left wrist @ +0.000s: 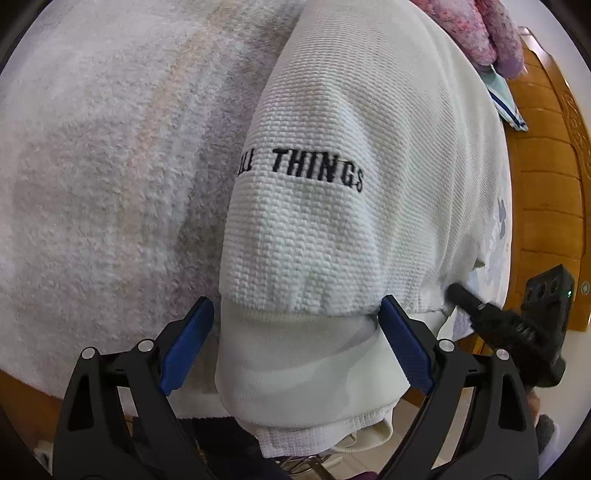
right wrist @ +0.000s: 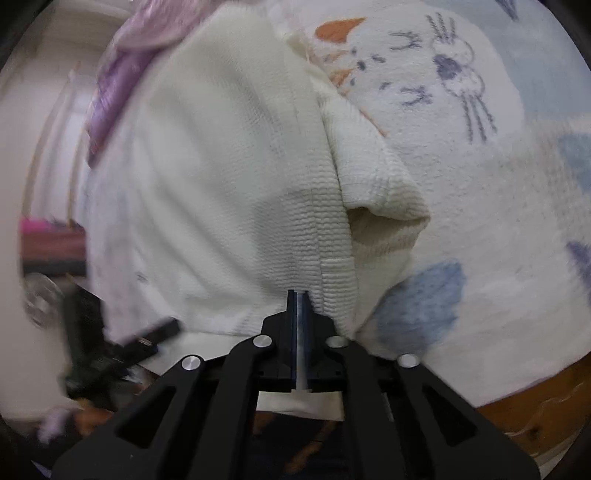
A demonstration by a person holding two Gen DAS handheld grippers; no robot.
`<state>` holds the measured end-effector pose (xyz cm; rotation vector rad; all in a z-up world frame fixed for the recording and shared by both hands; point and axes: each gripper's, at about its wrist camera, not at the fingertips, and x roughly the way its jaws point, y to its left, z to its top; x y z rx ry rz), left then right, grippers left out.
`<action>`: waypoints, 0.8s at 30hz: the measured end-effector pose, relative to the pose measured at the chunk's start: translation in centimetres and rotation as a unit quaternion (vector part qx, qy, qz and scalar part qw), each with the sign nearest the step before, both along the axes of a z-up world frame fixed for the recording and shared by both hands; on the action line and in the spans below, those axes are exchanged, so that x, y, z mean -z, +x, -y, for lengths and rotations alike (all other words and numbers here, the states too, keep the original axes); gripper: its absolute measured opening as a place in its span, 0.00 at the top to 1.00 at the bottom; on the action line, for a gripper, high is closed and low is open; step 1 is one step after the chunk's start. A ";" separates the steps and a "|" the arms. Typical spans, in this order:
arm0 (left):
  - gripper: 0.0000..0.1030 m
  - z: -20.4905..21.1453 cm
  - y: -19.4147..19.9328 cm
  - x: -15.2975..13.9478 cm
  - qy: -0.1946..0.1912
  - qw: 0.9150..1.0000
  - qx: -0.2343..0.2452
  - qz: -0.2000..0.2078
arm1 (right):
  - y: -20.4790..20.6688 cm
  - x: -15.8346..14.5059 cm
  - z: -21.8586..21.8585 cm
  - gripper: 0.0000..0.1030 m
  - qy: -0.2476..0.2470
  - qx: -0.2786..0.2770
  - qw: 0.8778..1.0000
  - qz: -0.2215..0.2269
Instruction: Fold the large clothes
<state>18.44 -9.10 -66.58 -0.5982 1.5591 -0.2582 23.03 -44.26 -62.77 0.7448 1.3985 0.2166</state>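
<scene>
Left wrist view looks over a fluffy white blanket [left wrist: 92, 166] spreading ahead and to the left of the left tongs [left wrist: 297, 332], whose 2 blue pads [left wrist: 186, 347] stand spread on either side of the white waffle-knit garment [left wrist: 351, 110], its sleeve lettered "THINGS", without gripping it. Beside them, the right tongs [right wrist: 300, 295] are pressed together, pinching the garment's near hem by a seam. My judgement: close the left pads fully on the sleeve cuff before lifting, keep both grips level, and carry the fold forward over open blanket. Room narrows at the carved wooden bed frame [left wrist: 546, 177] to the right and the pink knit [left wrist: 476, 26] lying beyond.
</scene>
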 end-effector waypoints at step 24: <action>0.10 -2.9 6.9 1.9 -0.064 0.996 -0.061 -0.010 | -0.9 7.4 3.6 0.31 0.200 0.178 0.963 -0.015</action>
